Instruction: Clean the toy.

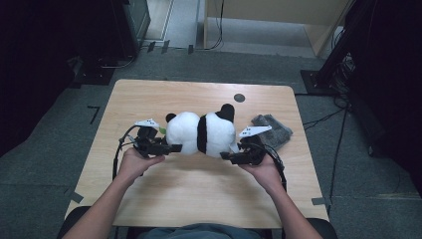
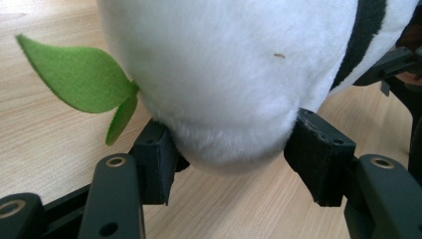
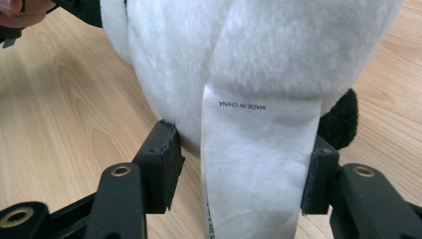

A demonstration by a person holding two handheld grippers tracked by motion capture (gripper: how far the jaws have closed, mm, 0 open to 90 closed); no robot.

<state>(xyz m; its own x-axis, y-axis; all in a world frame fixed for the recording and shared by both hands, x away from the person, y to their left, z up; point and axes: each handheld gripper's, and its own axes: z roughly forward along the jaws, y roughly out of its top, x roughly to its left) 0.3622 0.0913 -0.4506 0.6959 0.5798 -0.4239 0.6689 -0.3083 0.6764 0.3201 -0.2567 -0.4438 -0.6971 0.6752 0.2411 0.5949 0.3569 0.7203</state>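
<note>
Left gripper: 2 black pads sit on either side of the white plush bulge of the panda toy, both touching the fur, which swells out between them; gripping the toy's end. A green felt leaf sticks out from the fur just beside the left pad.

Right gripper: pads flank the opposite end of the panda. A white sewn-in label printed "MADE IN CHINA" hangs down between them. The right pad meets the label edge; the left pad touches the fur at its upper corner. Clamped on the toy's end, label included.

High view: panda toy lies on its side across the middle of the wooden table, black band around its middle, black ear pointing away from the person. Left gripper at the toy's left end, right gripper at its right end, 1 hand behind each.

Grey folded cloth lies near the right gripper, toward the table's right edge. Small dark disc on the table's far side.
</note>
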